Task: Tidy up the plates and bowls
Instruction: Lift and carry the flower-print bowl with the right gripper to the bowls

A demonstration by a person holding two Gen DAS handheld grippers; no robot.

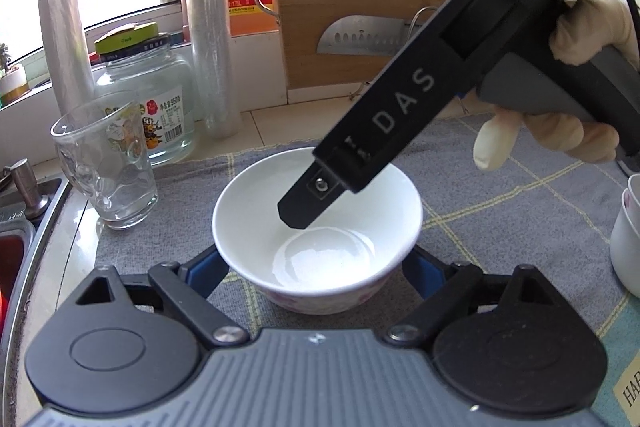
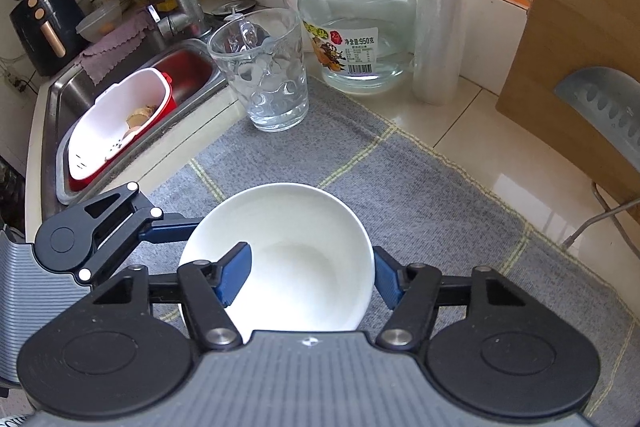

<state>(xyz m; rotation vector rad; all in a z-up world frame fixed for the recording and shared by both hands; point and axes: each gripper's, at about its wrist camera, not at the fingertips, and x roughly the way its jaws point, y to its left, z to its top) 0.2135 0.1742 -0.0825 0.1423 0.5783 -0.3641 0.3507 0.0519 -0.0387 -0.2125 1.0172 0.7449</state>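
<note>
grey mat (image 2: pixel 420 195) under all | white bowl (image 2: pixel 280 259) on mat, near the glass cup (image 2: pixel 264 75) | left gripper (image 1: pixel 316 267) spread, flanking bowl | right gripper (image 2: pixel 312 279) spread, one finger inside, one outside the rim | risk: uneven rim pinch tips bowl

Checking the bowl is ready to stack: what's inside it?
Inside the bowl: one blue finger of the right gripper and a wet sheen, no food. Its near side is hidden.

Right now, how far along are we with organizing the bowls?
Early. Nothing looks stacked yet. In hand: the right gripper straddles the rim of the white bowl on the grey mat, one finger inside; the left gripper flanks the bowl's base. Left: another white dish waits at the mat's right edge.
</note>
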